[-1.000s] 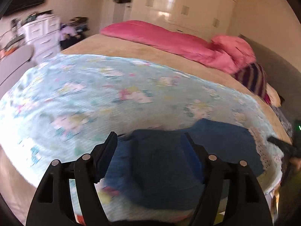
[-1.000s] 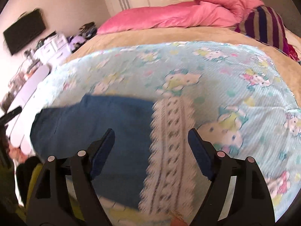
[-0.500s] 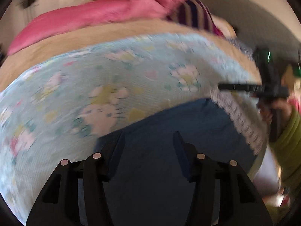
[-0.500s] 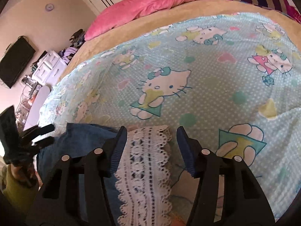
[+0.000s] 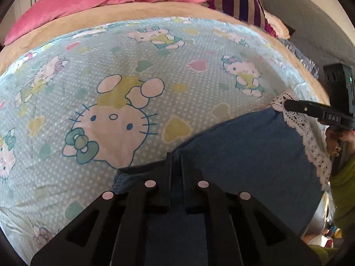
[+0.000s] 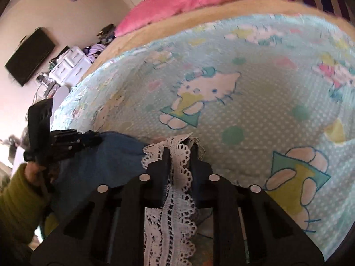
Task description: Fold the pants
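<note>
Blue pants (image 5: pixel 255 153) on the cartoon-print bedspread (image 5: pixel 133 66): both claws have just clenched, left claw (image 5: pixel 175 157) on denim, right claw (image 6: pixel 180 148) on lace.

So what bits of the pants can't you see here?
- Left wrist view: the left gripper covers the near part of the pants; the picture's edge cuts off their lower end.
- Right wrist view: the right gripper covers part of the lace.
- Neither view shows how many layers are pinched.
</note>
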{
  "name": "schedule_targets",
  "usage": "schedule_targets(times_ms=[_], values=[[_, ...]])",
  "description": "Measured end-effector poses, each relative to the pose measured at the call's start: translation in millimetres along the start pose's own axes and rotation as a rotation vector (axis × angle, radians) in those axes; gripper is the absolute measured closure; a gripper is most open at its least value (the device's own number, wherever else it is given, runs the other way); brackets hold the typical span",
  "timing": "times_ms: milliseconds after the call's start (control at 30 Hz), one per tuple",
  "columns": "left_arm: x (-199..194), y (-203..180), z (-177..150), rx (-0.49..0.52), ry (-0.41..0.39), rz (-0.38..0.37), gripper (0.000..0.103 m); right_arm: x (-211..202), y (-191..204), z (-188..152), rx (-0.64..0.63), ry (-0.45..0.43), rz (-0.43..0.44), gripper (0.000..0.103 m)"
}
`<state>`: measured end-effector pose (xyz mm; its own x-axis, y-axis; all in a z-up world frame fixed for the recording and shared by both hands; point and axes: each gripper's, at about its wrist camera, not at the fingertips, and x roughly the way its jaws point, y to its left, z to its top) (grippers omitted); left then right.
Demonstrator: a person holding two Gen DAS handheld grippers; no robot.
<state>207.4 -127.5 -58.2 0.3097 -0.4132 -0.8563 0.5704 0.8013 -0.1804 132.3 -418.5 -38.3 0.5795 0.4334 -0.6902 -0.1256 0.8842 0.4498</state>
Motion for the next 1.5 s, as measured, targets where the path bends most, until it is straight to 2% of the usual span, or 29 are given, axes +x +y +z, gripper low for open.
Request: schedule_targets(times_ms=[67, 100, 200, 233, 300, 333, 367, 467, 500, 533, 567, 600, 700, 733, 767, 833, 867, 900, 933, 1133, 1233, 1300, 1467, 1500], values=[[-5, -3, -2, 0.019, -0.016, 0.016, 0.097, -8, -1, 1, 0.011, -0.050, 0.001, 0.093], [-5, -4, -3, 0.029, -0.017, 0.025, 0.097, -7, -1, 2, 0.011, -0.068, -0.025, 0.093], [0, -3, -4, 0.011, -0.017, 0.028, 0.097, 12, -2, 0, 0.005, 0.000, -0.100, 0.092], [0, 0, -5, -0.008, -0.027, 0.020, 0.094, 16, -2, -1, 0.000, 0.015, -0.104, 0.088], [-7, 4, -8, -0.035, -0.047, 0.013, 0.093, 15, -3, -3, -0.001, 0.017, -0.104, 0.087], [-14, 7, -11, -0.049, -0.061, 0.009, 0.092, 12, -4, -2, 0.004, 0.014, -0.098, 0.082], [-23, 9, -14, -0.061, -0.085, 0.010, 0.090, 10, -5, -2, 0.009, 0.010, -0.095, 0.070], [-44, 18, -22, -0.106, -0.134, 0.012, 0.072, 11, -11, -2, 0.020, 0.018, -0.080, 0.065], [-50, 24, -25, -0.131, -0.141, 0.028, 0.062, 16, -12, -3, 0.025, 0.037, -0.073, 0.063], [-53, 27, -26, -0.140, -0.146, 0.045, 0.057, 19, -13, -3, 0.026, 0.045, -0.068, 0.060], [-57, 31, -28, -0.146, -0.152, 0.070, 0.056, 24, -12, -3, 0.017, 0.054, -0.055, 0.054], [-57, 36, -29, -0.150, -0.150, 0.092, 0.054, 25, -9, -3, 0.007, 0.055, -0.056, 0.054], [-50, 49, -32, -0.190, -0.123, 0.108, 0.042, 27, -2, -5, -0.026, 0.069, -0.040, 0.054], [-44, 53, -33, -0.209, -0.115, 0.097, 0.037, 29, 1, -7, -0.042, 0.073, -0.039, 0.060], [-39, 54, -33, -0.219, -0.108, 0.079, 0.037, 29, 3, -8, -0.051, 0.076, -0.028, 0.074], [-29, 51, -36, -0.222, -0.093, 0.058, 0.041, 31, 8, -11, -0.067, 0.074, 0.000, 0.086], [-26, 46, -37, -0.207, -0.094, 0.077, 0.050, 28, 11, -12, -0.077, 0.061, 0.000, 0.089], [-24, 42, -35, -0.195, -0.086, 0.065, 0.086, 24, 13, -11, -0.085, 0.048, 0.000, 0.090], [-24, 39, -33, -0.199, -0.083, 0.038, 0.093, 19, 16, -10, -0.096, 0.032, -0.004, 0.091], [-30, 31, -20, -0.152, -0.124, 0.086, 0.093, 7, 28, 8, -0.186, -0.016, -0.086, 0.091], [-19, 30, -22, -0.148, -0.112, 0.122, 0.092, 30, 26, 7, -0.209, 0.059, -0.162, 0.089], [-13, 33, -26, -0.162, -0.116, 0.123, 0.086, 43, 23, 1, -0.223, 0.092, -0.196, 0.085], [-17, 45, -31, -0.222, -0.146, 0.072, 0.077, 40, 16, 3, -0.182, 0.088, -0.205, 0.077], [-21, 45, -33, -0.234, -0.158, 0.078, 0.066, 37, 18, 3, -0.183, 0.085, -0.224, 0.074]])
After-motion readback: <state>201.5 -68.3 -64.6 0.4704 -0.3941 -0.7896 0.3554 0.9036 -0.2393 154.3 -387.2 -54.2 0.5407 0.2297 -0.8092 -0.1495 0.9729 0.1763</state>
